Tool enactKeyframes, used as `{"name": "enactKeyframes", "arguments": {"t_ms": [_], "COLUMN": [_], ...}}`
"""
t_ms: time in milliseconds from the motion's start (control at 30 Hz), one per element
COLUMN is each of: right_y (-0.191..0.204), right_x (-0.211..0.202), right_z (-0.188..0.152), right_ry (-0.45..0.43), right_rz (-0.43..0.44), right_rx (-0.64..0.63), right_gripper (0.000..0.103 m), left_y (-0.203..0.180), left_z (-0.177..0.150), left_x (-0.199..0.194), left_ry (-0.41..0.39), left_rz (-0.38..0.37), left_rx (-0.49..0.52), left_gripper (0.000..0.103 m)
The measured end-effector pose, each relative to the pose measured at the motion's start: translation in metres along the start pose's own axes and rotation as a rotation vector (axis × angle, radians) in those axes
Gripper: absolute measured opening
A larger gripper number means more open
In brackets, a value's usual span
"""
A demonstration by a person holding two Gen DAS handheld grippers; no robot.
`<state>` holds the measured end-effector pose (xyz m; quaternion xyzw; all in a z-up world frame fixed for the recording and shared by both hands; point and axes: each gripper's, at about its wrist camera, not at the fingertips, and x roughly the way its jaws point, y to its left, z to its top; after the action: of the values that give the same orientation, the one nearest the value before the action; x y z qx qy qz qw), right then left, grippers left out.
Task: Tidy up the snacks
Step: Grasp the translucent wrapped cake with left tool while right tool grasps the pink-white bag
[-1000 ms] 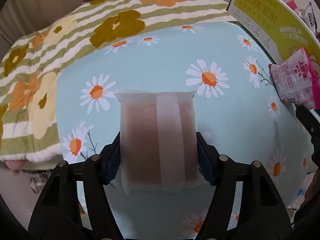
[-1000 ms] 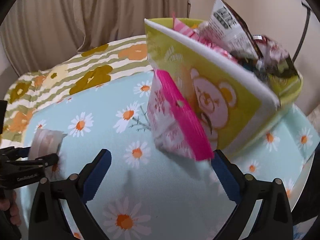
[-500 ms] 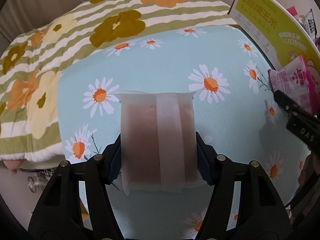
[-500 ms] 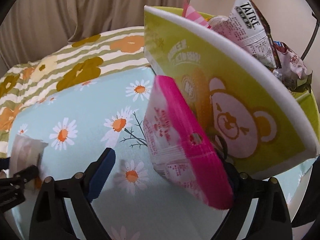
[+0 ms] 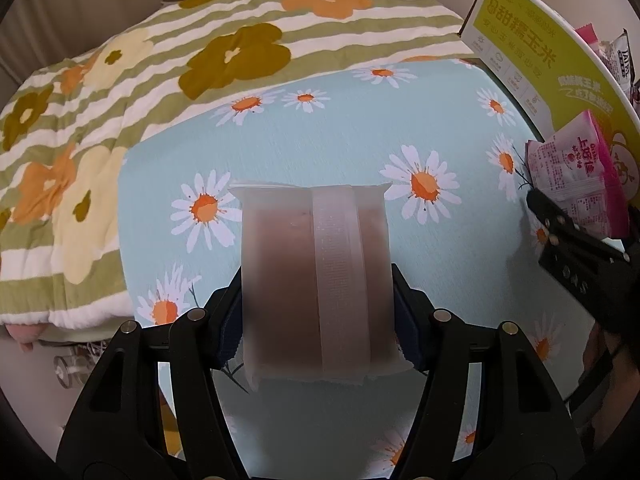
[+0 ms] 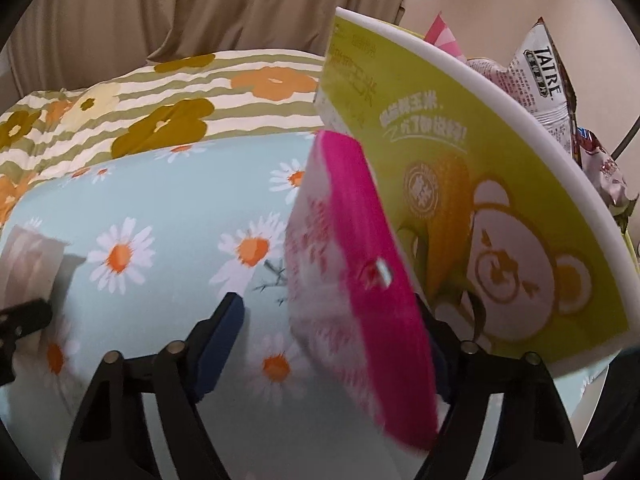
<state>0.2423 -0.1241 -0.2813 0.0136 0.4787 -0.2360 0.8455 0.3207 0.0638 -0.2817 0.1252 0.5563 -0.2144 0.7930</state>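
Frosted translucent plastic wraps a brownish snack packet (image 5: 316, 280), gripped on both sides by the left gripper (image 5: 318, 316) above a pale blue daisy-print sheet (image 5: 340, 132) on a bed. The right gripper (image 6: 332, 340) is closing its 2 fingers around a pink-edged snack pouch (image 6: 352, 276) leaning on a green carton (image 6: 480, 184) already stuffed with snack bags (image 6: 540, 76); the left finger (image 6: 218, 344) stands apart from the pouch. A striped floral quilt (image 5: 120, 92) lies behind.
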Motion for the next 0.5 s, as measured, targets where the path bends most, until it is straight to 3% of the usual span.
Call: {"name": "enactKeyframes", "arguments": {"t_ms": [200, 500], "right_y": [0.003, -0.003], "right_x": [0.004, -0.029], "right_z": [0.0, 0.004], "right_ry": [0.01, -0.048], "right_rz": [0.028, 0.192], "right_rx": [-0.037, -0.002], "right_gripper": [0.046, 0.038], "left_y": [0.0, 0.0], "left_z": [0.0, 0.001], "left_x": [-0.001, -0.026], "left_ry": [0.0, -0.046], "left_rz": [0.001, -0.003], "left_rx": [-0.001, -0.016], "left_gripper": [0.06, 0.06]}}
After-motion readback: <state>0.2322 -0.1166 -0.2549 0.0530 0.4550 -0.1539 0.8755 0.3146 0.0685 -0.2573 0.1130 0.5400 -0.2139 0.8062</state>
